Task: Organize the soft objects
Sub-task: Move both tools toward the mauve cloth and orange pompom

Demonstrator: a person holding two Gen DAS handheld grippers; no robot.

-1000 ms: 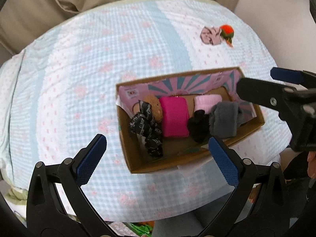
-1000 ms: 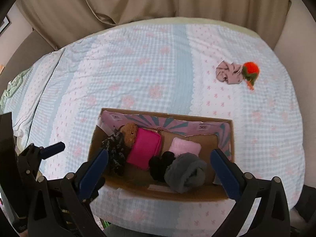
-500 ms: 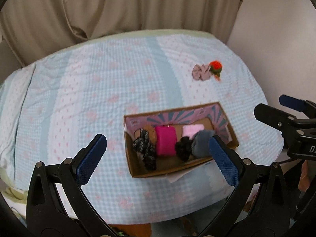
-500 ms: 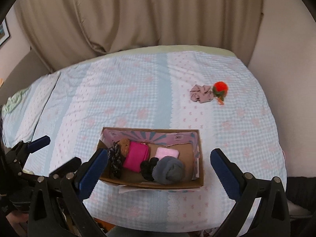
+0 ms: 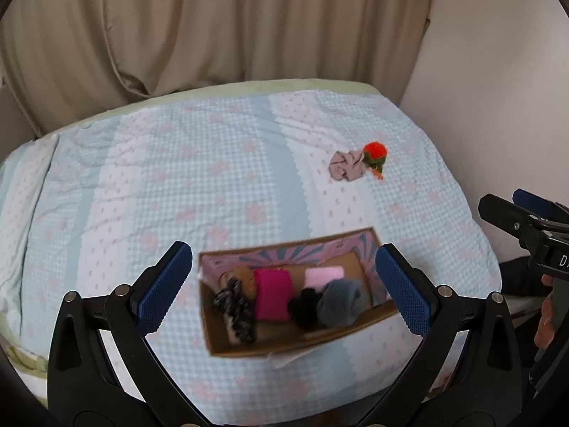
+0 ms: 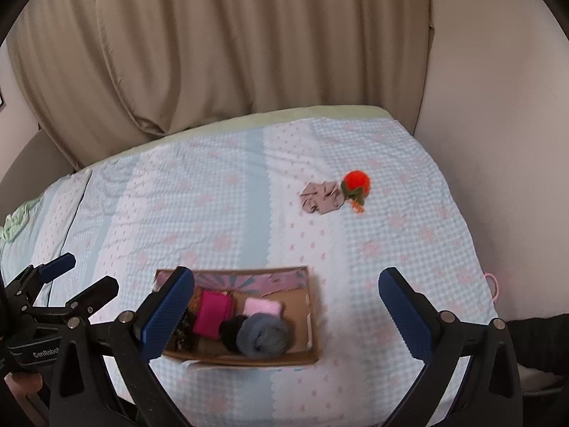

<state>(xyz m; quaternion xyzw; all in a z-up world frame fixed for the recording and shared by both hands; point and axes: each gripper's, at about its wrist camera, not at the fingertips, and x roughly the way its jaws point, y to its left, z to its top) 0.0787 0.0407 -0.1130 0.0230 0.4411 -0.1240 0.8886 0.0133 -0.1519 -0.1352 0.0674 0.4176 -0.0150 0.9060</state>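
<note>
Since a second ago we have drawn both grippers back and up from the cardboard box (image 5: pixel 302 347), so it now looks smaller and more of the bed and the beige curtain (image 5: pixel 213 28) shows. Inside the box lie a patterned black piece (image 5: pixel 236 315), a magenta fold (image 5: pixel 272 295), a pale pink fold (image 5: pixel 323 277), a black bundle (image 5: pixel 302 307) and a grey roll (image 6: pixel 262 334), packed side by side. Well apart from the box, further up the checked bedspread (image 6: pixel 199 213), a mauve crumpled cloth (image 6: pixel 321 197) touches an orange-red pompom toy (image 6: pixel 356 184).

Our left gripper (image 5: pixel 281 291) hangs above the near edge of the bed with its blue fingers spread wide, holding nothing. Our right gripper (image 6: pixel 284 309) is likewise wide open and empty, hovering just right of the left one, over the box's right end.
</note>
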